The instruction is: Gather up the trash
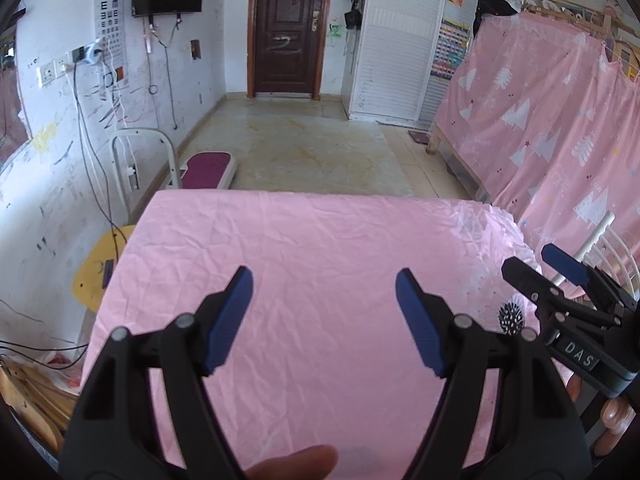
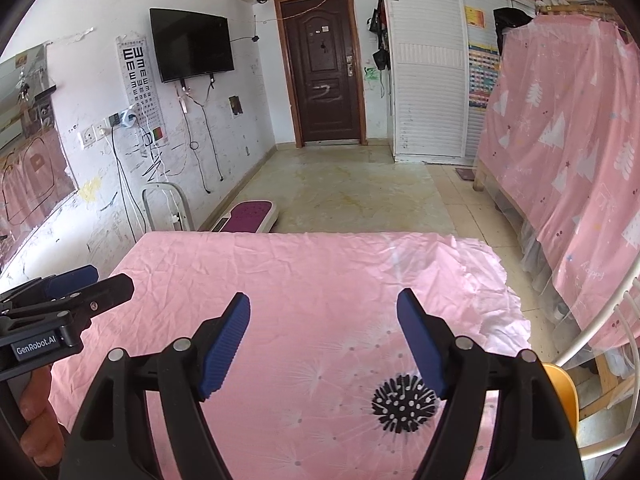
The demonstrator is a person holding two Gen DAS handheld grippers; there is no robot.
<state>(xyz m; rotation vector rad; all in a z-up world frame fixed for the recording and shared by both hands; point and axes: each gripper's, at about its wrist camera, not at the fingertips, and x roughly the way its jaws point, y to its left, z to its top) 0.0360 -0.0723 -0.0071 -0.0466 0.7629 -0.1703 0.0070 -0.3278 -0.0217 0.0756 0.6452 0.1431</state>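
A table covered with a wrinkled pink cloth (image 1: pixel 312 264) fills the foreground of both views (image 2: pixel 304 280). My left gripper (image 1: pixel 324 312) is open and empty above the cloth. My right gripper (image 2: pixel 323 332) is open and empty above the cloth too. A black-and-white dandelion print (image 2: pixel 404 404) on the cloth lies just below the right gripper's right finger; it also shows in the left wrist view (image 1: pixel 510 318). The right gripper appears at the right of the left wrist view (image 1: pixel 556 270), the left gripper at the left of the right wrist view (image 2: pixel 88 284). No trash item shows on the cloth.
A white step stool with a purple top (image 1: pixel 208 170) stands beyond the table's far edge. A yellow stool (image 1: pixel 96 268) sits to the table's left. A bed draped in pink tree-print fabric (image 2: pixel 568 152) is on the right, with a white chair frame (image 2: pixel 596 320) beside the table.
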